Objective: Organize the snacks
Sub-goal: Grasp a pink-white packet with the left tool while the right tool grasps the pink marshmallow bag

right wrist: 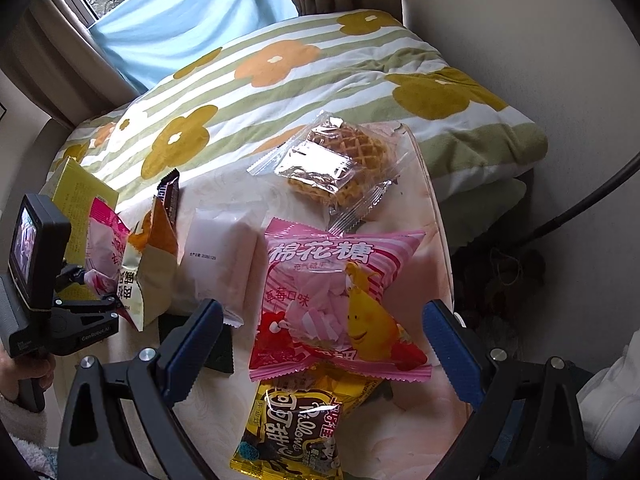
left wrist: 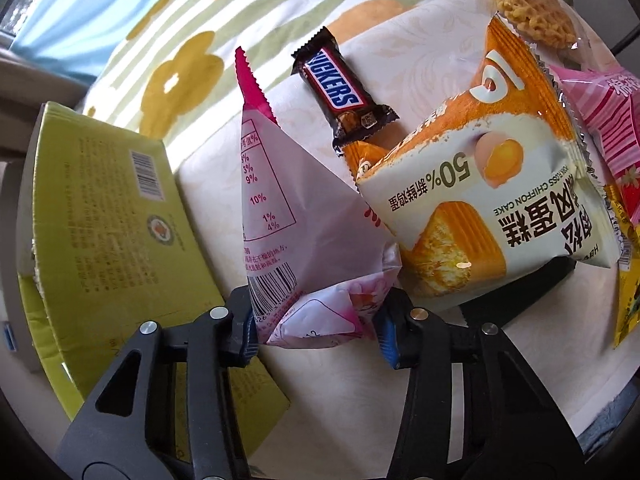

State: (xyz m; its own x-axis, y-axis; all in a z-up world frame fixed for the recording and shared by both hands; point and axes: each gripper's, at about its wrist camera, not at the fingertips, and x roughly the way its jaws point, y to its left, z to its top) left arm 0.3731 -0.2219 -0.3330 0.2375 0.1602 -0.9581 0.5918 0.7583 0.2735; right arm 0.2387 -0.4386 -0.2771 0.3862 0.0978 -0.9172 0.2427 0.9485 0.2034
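Observation:
My left gripper (left wrist: 316, 332) is shut on the lower end of a pink-and-white snack bag (left wrist: 288, 208), which crumples between the blue pads. The bag leans on a chiffon cake packet (left wrist: 480, 200), with a Snickers bar (left wrist: 340, 92) behind them. In the right wrist view my right gripper (right wrist: 324, 352) stands open, its fingers on either side of a pink marshmallow bag (right wrist: 340, 292) without touching it. A yellow cocoa packet (right wrist: 296, 428) lies partly under that bag. A white packet (right wrist: 220, 256) and a clear waffle packet (right wrist: 336, 160) lie further back. The left gripper (right wrist: 96, 284) shows at the left edge.
The snacks lie on a pale patterned tabletop (left wrist: 400, 60). A yellow-green box (left wrist: 108, 220) stands open at the table's left. A bed with a flowered quilt (right wrist: 280, 64) is behind, and a wall is to the right. A flat black thing (left wrist: 520, 292) sits under the cake packet.

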